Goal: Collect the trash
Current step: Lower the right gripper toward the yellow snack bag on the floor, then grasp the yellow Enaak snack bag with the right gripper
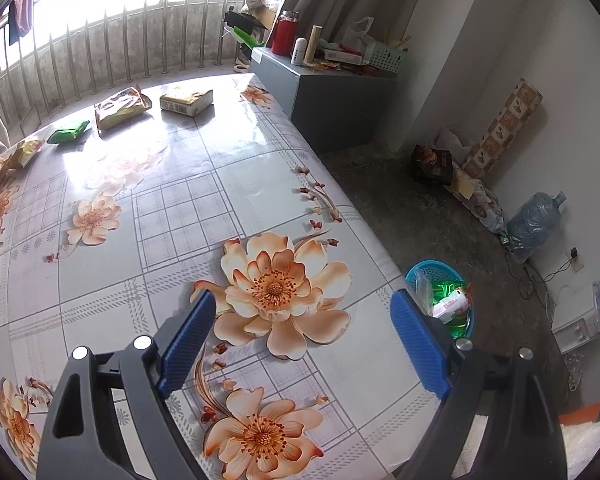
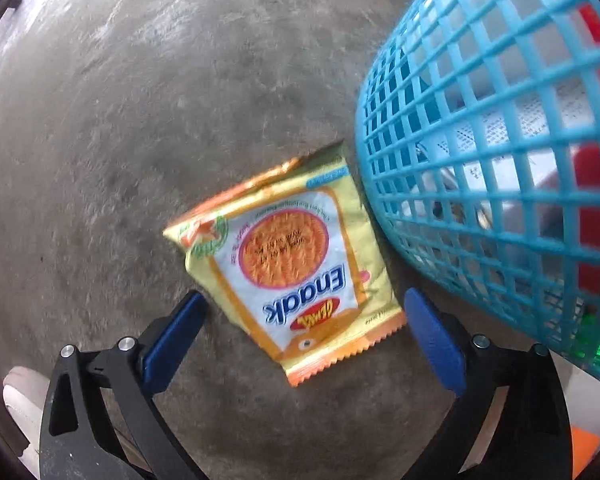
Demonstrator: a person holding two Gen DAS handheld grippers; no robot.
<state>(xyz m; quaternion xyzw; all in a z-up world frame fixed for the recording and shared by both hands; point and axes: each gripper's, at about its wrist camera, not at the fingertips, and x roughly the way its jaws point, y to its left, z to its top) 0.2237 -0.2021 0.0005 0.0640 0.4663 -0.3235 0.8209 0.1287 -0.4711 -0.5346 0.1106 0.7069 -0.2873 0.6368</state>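
The right tongs (image 2: 304, 320) point down at the concrete floor (image 2: 140, 120) with their blue pads spread wide and gripping nothing. A yellow Enaak snack packet (image 2: 288, 260) shows between and beyond the pads, touched by neither; whether it lies on the floor or is in the air I cannot tell. Its far corner, at 1 o'clock, comes just beside the wall of the blue mesh basket (image 2: 480, 140), which fills the view from 1 to 4 o'clock and stands outside the packet. Red, white and green wrappers show through the mesh.

The left tongs (image 1: 304, 336) hover open and empty over the desk (image 1: 180, 208), above its floral cloth. At 10 to 11 o'clock on the desk's far side lie more packets: a green packet (image 1: 68, 132), a crumpled tan bag (image 1: 122, 106) and a yellowish box (image 1: 186, 100). The same basket (image 1: 416, 272) sits on the floor off the desk's edge at 3 o'clock, partly behind the right-hand pad. A grey cabinet (image 1: 332, 112) stands at 1 o'clock, cluttered on top.
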